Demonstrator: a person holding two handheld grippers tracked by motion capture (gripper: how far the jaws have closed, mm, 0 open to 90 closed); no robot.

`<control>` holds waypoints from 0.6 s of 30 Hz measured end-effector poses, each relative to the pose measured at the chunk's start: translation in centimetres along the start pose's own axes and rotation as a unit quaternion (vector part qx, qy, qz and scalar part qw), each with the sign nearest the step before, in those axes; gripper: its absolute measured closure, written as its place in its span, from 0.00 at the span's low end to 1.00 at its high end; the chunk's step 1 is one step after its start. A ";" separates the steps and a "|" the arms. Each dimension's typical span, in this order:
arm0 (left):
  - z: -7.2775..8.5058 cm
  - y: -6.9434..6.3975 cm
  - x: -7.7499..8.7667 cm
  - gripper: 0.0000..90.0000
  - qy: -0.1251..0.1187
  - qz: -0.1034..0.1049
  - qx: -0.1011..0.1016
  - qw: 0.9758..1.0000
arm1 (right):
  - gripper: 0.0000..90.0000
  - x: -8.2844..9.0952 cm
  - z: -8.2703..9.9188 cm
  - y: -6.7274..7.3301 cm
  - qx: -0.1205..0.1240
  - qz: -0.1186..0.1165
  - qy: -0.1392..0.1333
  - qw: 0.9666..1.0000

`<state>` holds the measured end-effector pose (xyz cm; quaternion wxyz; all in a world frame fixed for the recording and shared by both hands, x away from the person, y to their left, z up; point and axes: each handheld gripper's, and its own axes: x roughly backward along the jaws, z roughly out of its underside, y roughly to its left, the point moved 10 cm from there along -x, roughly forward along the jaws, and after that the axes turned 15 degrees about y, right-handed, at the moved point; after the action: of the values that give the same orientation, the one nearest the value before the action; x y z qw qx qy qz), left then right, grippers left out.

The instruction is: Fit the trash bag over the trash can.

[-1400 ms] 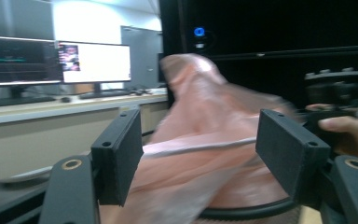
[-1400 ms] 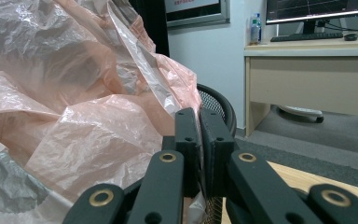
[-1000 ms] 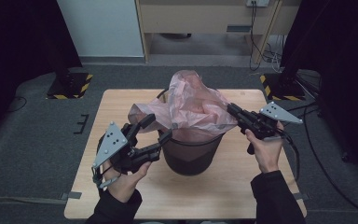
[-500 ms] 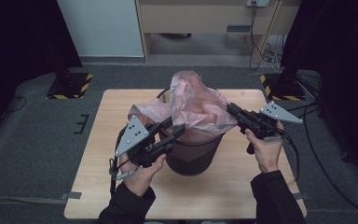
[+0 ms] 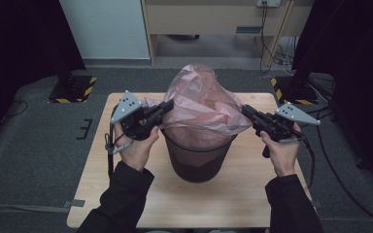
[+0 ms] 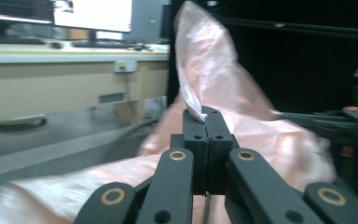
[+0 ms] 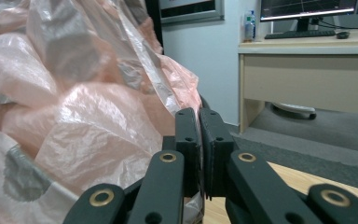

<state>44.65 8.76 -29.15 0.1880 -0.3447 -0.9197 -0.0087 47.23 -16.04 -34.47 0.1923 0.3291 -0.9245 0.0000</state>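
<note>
one pink plastic bag [image 5: 201, 104], one dark bin [image 5: 198, 158], one wooden table [image 5: 233, 204], two grippers.

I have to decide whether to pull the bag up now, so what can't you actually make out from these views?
- Inside of the bin: high view, covered by the pink bag.
- Bag's hold on the bin rim: high view, draped plastic hides it.
- Film in the right gripper: right gripper view, closed jaws hide how much is caught.
- Left gripper: a thin edge pinched; its depth is hidden.
</note>
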 end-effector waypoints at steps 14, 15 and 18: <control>2.7 9.6 -4.1 0.99 0.066 -0.059 0.061 0.994 | 0.97 -2.9 0.1 -3.0 -0.009 0.031 0.040 0.999; 3.0 9.9 -4.3 0.99 0.072 -0.061 0.061 0.994 | 0.97 -3.1 0.2 -3.2 -0.013 0.031 0.040 0.999; 3.8 10.7 -5.2 1.00 0.081 -0.063 0.071 0.992 | 0.97 -3.6 0.6 -3.8 -0.017 0.037 0.041 0.998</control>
<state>53.80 14.18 -35.69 0.2850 -0.2698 -0.9196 0.0163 51.88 -16.87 -36.74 0.2356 0.2914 -0.9271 0.0044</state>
